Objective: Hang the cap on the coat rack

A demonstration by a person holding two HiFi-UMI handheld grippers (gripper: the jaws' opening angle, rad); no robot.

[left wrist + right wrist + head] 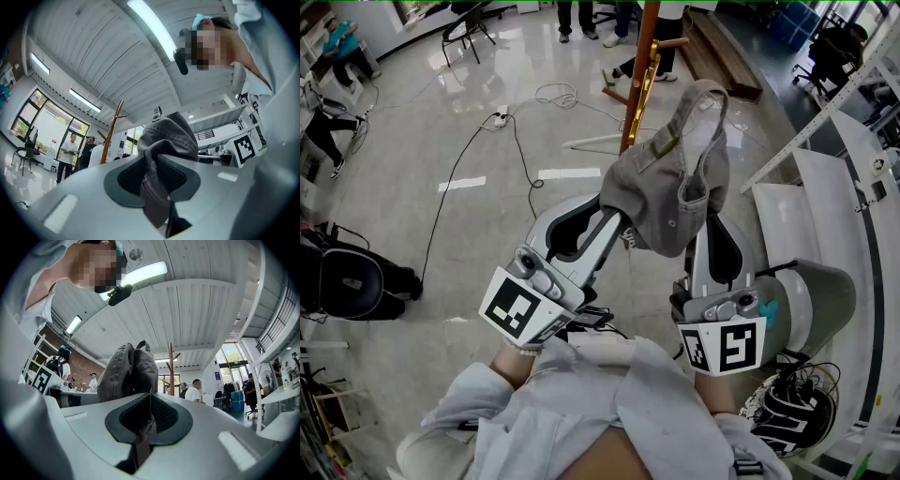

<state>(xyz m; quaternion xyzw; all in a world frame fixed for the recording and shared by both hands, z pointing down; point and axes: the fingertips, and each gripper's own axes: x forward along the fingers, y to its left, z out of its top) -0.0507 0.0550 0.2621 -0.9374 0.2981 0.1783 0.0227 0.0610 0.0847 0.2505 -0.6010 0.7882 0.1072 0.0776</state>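
Here, the grey cap [670, 187] hangs in the air in front of you, pinched from both sides and held up well clear of the glossy floor [469, 216]. Your left hand-held gripper [614, 223] is clamped on a fold of the cap's cloth, which runs down between its jaws in the left gripper view. Your right hand-held gripper [712, 234] is closed on the cap's other edge, with the fabric likewise squeezed between its jaws. The cap's crown bulges upward above both tools. The wooden coat rack [639, 75] stands beyond the cap, apart from it, with a peg jutting out near the top of the head view. Black cables [478, 150] trail over the floor, and a dark bag [352, 281] lies at your left.
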